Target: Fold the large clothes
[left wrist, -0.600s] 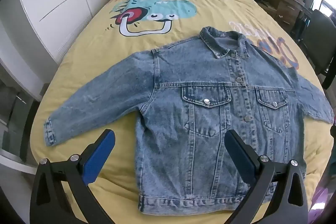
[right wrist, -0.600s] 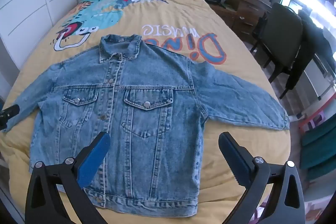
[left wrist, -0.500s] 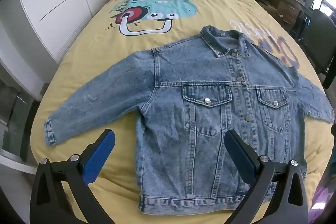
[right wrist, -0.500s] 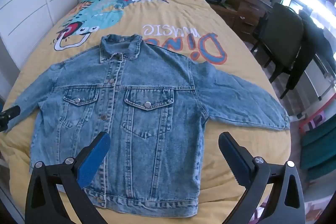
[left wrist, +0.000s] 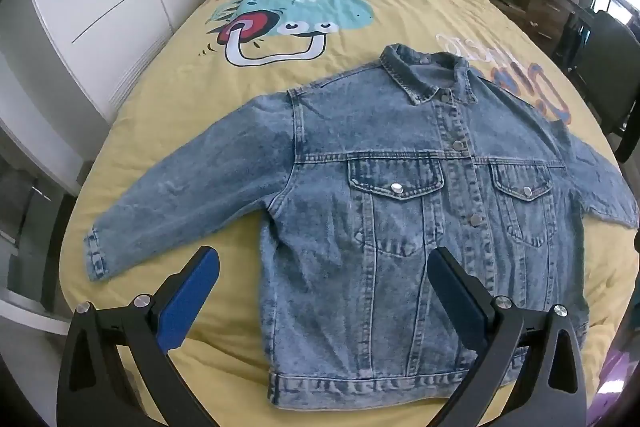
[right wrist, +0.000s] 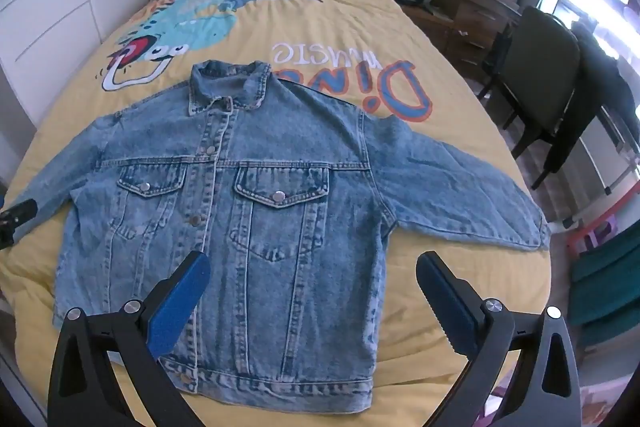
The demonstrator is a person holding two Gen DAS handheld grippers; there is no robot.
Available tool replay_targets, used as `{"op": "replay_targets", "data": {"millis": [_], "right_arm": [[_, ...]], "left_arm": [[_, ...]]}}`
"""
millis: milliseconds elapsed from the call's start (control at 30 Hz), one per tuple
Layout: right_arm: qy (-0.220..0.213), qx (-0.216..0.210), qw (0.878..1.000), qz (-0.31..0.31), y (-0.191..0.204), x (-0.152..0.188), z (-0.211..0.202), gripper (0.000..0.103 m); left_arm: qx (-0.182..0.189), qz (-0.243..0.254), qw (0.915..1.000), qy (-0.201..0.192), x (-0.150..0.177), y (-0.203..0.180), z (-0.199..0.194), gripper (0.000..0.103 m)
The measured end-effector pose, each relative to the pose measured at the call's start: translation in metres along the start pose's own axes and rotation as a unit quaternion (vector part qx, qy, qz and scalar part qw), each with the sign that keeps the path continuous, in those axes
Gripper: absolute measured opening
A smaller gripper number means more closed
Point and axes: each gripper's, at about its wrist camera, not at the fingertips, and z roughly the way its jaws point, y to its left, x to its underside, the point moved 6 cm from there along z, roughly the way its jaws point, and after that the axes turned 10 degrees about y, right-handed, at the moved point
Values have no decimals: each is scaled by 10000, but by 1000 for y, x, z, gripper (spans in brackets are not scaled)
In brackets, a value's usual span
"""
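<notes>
Yellow bedding fills both my views, and nothing on it has visibly shifted since the earlier frames. One jacket lies flat, front up, centre frame, both sleeves spread, two chest pockets. My left gripper hovers near its hem, blue fingers wide apart, holding nothing. My right gripper does likewise. One chair stands at right.
</notes>
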Motion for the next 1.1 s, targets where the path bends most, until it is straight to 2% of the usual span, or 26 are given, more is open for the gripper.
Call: {"op": "replay_targets", "data": {"millis": [1100], "right_arm": [[74, 115, 9998, -119, -1, 1, 0, 103]], "left_arm": [[-80, -44, 10000, -8, 3, 8, -1, 102]]}}
